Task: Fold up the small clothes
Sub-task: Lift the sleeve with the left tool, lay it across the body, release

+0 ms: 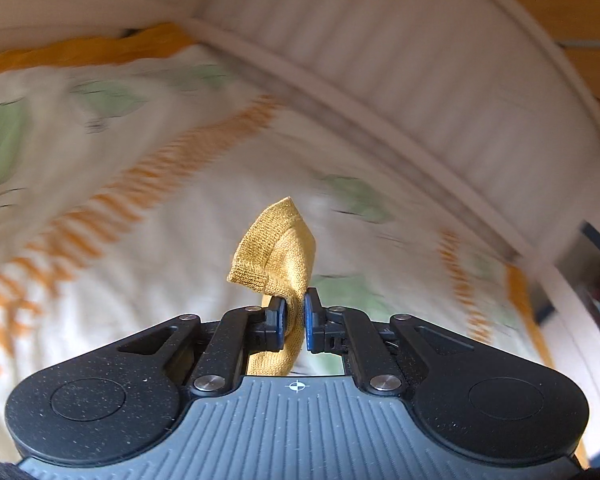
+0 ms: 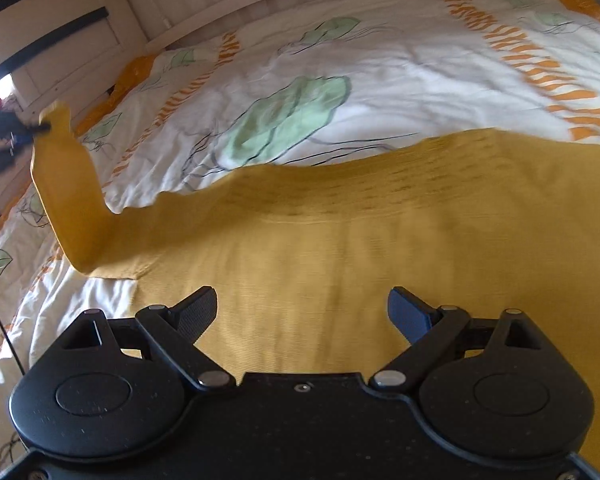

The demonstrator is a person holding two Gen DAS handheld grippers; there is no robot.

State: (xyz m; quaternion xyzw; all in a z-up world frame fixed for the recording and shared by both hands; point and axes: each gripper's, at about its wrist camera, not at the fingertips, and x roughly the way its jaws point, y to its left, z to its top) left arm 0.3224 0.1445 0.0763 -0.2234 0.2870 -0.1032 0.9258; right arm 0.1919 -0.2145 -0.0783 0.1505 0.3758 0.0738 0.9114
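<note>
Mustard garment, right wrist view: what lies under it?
The mustard garment lies on the leaf-print duvet; the left gripper lifts its sleeve. Whatever is beneath the flat part is covered.

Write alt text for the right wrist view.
An open right claw hovers over a mustard knit garment spread on a leaf-patterned duvet. At far left, the left claw lifts the garment's sleeve.
</note>
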